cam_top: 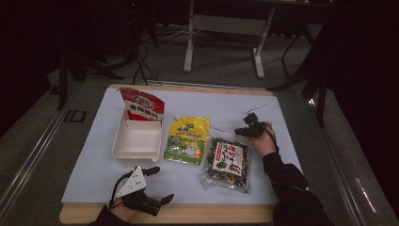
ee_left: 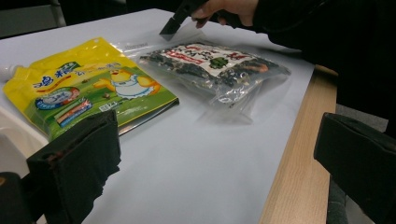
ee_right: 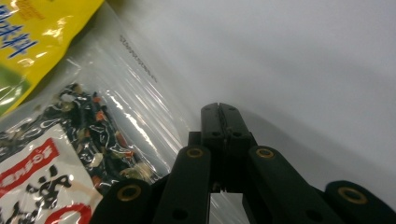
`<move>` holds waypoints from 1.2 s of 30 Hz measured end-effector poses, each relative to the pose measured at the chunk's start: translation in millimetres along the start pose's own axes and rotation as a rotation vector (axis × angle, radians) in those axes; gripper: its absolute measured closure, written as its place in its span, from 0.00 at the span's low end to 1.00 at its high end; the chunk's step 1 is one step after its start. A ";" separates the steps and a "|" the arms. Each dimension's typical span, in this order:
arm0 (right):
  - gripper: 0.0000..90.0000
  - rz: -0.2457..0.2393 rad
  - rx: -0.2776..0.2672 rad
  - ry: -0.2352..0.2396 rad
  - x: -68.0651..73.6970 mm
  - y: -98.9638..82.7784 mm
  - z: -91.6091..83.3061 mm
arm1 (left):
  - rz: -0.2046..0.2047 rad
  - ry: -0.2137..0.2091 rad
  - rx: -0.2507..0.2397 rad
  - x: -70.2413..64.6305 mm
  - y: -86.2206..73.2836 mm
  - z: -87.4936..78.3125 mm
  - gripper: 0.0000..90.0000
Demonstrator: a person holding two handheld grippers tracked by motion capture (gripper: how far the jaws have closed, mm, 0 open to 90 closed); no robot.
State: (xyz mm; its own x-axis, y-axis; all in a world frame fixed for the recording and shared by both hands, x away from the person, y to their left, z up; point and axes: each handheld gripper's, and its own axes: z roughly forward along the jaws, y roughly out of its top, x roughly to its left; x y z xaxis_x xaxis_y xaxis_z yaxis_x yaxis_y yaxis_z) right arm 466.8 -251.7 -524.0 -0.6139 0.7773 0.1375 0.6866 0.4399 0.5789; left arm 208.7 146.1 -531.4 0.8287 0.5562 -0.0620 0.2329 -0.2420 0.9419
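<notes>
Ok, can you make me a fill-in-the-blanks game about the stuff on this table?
1. The pouch lying between the tray and the seaweed bag is coloured ____.
2. The right gripper has its jaws ____.
3. The red packet leans at the tray's ____ end.
4. The left gripper has its jaws ____.

Missing words: yellow; shut; far; open

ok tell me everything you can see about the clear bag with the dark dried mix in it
The clear bag is a flat, glossy plastic pouch of dark dried flakes with orange and pale bits, and a white label with red and black print. It lies flat on the white table cover, right of the yellow pouch; whether the two touch cannot be told. Its empty, transparent top strip points away from the person. The right gripper, fingers shut, sits at the bag's far right corner; contact is unclear.
</notes>
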 end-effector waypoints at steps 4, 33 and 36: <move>0.97 0.001 -0.032 -0.019 -2.4 -0.8 -14.3 | 0.002 0.000 -0.001 -0.1 0.2 0.7 0.02; 0.52 0.017 -0.093 0.072 -33.5 -44.0 -50.3 | 0.001 -0.001 0.015 1.4 -1.4 2.6 0.02; 0.52 0.032 -0.062 0.086 -36.4 -46.0 -42.8 | 0.001 -0.002 0.017 1.6 -1.8 2.7 0.02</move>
State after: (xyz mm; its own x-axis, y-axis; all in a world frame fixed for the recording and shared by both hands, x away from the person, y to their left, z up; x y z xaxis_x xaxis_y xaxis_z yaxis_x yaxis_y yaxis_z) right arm 440.9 -319.4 -521.3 -0.6246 0.7483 0.2236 0.6828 0.3843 0.6214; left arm 211.0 145.3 -534.1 0.8299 0.5546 -0.0615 0.2404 -0.2560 0.9363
